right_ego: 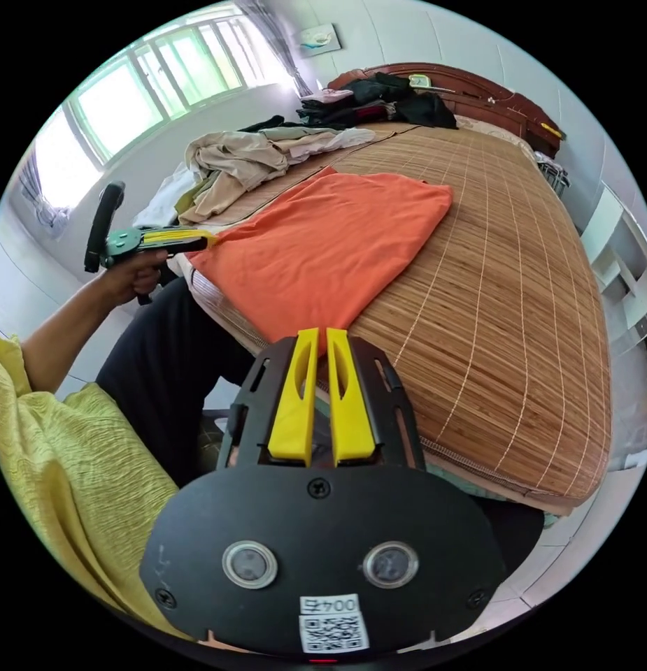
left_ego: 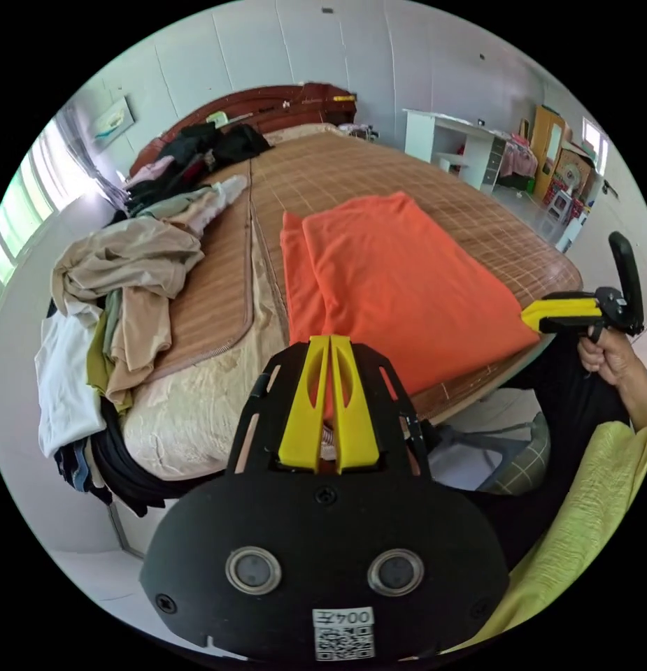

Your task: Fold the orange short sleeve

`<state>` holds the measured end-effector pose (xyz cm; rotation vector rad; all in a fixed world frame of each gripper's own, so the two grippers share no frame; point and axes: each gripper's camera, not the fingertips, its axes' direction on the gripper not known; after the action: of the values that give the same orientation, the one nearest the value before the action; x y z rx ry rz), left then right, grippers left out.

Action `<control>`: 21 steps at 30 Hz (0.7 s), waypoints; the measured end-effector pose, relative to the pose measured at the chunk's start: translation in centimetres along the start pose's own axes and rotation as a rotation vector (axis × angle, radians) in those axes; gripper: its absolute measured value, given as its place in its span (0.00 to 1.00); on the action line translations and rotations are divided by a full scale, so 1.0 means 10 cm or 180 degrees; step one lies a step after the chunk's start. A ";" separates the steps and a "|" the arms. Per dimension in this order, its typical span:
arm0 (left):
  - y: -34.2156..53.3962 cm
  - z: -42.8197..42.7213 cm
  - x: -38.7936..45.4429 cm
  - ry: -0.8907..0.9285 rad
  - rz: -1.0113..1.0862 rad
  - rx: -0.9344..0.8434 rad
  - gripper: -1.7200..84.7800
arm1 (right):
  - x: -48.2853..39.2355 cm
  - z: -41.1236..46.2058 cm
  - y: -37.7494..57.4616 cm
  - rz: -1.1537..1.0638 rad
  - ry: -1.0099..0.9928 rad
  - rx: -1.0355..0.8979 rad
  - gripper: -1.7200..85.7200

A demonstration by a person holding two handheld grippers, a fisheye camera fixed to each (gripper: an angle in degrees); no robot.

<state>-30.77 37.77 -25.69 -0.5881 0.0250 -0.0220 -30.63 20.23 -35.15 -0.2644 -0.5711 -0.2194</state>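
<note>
A person in a yellow top [right_ego: 64, 475] stands at the foot of a bed [right_ego: 519, 293] covered with a woven bamboo mat, a handheld gripper in each hand. The orange short sleeve [left_ego: 400, 279] lies flat on the mat near the bed's lower edge, at the centre of the left gripper view, already folded into a long panel with a narrower layer showing along its left side.

In the left gripper view, the left gripper [left_ego: 330, 342] sits at lower centre, its yellow jaws drawn almost together over the near hem of the orange cloth, a strip of which shows between them. At the right edge of the same frame, the right gripper [left_ego: 529, 316] meets the garment's other near corner, its jaws narrow, held by a hand [left_ego: 606, 356].

In the right gripper view, the right gripper's jaws stand close and nearly parallel at the centre, pinching the shirt's [right_ego: 323, 244] near corner where it hangs at the mattress edge. At centre left of that frame the left gripper grips the opposite corner, the hem stretched between the two.

A heap of beige and white clothes [left_ego: 120, 293] lies at the left of the left gripper view, dark garments [left_ego: 204, 147] by the wooden headboard [left_ego: 267, 105], and a white desk [left_ego: 456, 143] at the upper right.
</note>
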 end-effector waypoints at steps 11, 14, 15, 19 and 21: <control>-0.31 0.72 0.33 -0.0167 0.0221 -0.0570 0.03 | 0.18 -0.20 -0.10 0.0110 -0.0089 -0.0009 0.03; -0.23 0.61 0.25 -0.0066 -0.0116 -0.0418 0.03 | 0.24 -0.27 -0.13 0.0181 -0.0153 0.0018 0.03; -0.17 0.47 0.29 -0.0138 -0.0112 -0.0189 0.03 | 0.25 -0.30 -0.14 0.0194 -0.0181 0.0045 0.04; 0.06 0.23 0.50 -0.0144 0.0003 -0.0023 0.03 | 0.18 -0.50 -0.31 0.0128 -0.0195 0.0009 0.09; 0.24 0.14 0.70 -0.0452 0.0137 -0.0033 0.03 | 0.12 -0.60 -0.50 0.0016 -0.0245 0.0039 0.10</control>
<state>-23.71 40.35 -25.93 -0.5982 -0.1003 0.0616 -28.01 13.52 -38.35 -0.2634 -0.6477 -0.2014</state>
